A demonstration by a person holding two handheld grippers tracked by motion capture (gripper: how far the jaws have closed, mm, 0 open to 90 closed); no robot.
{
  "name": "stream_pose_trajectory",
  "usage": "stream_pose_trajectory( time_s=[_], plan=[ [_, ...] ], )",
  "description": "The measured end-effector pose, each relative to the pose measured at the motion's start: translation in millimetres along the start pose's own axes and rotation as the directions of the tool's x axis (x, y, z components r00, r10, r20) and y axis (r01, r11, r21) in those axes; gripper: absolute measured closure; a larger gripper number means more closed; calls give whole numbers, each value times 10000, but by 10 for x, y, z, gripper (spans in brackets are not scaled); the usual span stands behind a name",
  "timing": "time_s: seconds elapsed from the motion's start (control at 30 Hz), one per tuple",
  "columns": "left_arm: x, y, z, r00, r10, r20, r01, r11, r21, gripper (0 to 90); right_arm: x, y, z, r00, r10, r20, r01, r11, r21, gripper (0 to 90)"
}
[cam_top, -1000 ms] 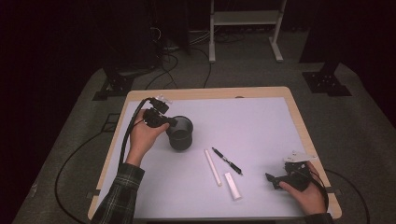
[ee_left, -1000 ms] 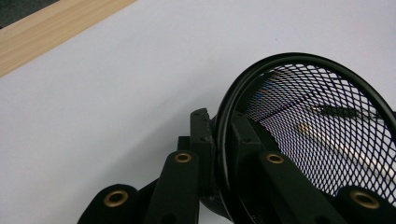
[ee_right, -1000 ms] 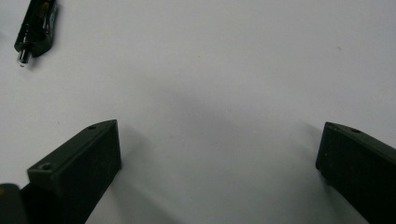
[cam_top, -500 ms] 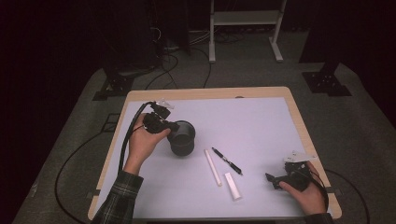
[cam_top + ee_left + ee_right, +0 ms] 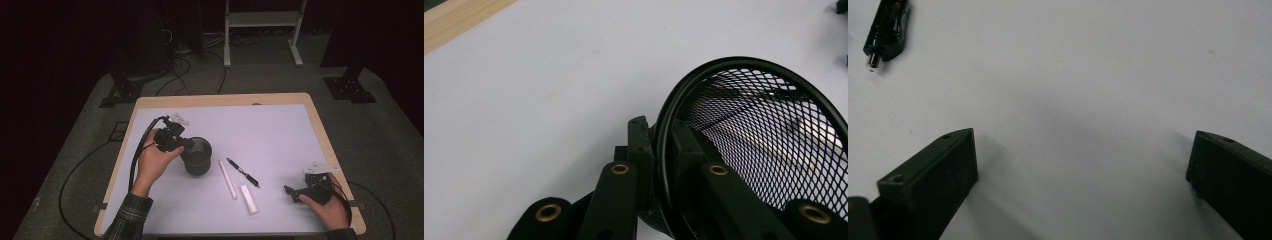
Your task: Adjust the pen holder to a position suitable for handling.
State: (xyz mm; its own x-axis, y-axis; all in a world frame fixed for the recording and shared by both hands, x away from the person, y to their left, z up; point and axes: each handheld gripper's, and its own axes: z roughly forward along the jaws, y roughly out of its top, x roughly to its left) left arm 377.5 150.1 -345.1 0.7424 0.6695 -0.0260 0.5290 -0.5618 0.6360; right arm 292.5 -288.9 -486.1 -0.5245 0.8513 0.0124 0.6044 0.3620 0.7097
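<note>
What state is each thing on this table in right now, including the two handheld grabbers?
Mesh cup: tilted, its rim clamped.
Left gripper: shut on the mesh cup, one jaw inside the rim and one outside.
Right gripper: jaws wide open, nothing between them, low over the table.
Black pen: lying flat, untouched.
Long white stick: lying flat.
Short white stick: lying flat.

My left claw (image 5: 659, 150) matt black plastic w/ brass-look rivets, mesh cup (image 5: 769, 145) black wire mesh w/ smooth glossy rim, bench (image 5: 280, 135) top matt white & smooth, pale wood edge, my sleeve (image 5: 129, 220) plaid cloth
</note>
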Motion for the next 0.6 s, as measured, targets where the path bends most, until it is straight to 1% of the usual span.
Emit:
stream_pose_trajectory(
  time_s=[0.03,0.2,0.23,0.6],
  plan=[
    [-32,-14,-2,10000,81,50,-81,10000,38,825,-1,0,0,10000,-12,2,12,10000,-7,0],
    [-95,-39,0,9998,128,175,-129,9999,43,825,1,0,-1,10000,21,-4,-21,10000,8,0],
    [-128,-51,-2,9997,168,194,-169,9998,56,825,1,0,-1,10000,21,-4,-21,10000,9,0],
    [-268,-110,30,9981,274,544,-273,9996,-19,825,-1,0,-1,10000,-9,-6,9,10000,5,0]
  ],
)
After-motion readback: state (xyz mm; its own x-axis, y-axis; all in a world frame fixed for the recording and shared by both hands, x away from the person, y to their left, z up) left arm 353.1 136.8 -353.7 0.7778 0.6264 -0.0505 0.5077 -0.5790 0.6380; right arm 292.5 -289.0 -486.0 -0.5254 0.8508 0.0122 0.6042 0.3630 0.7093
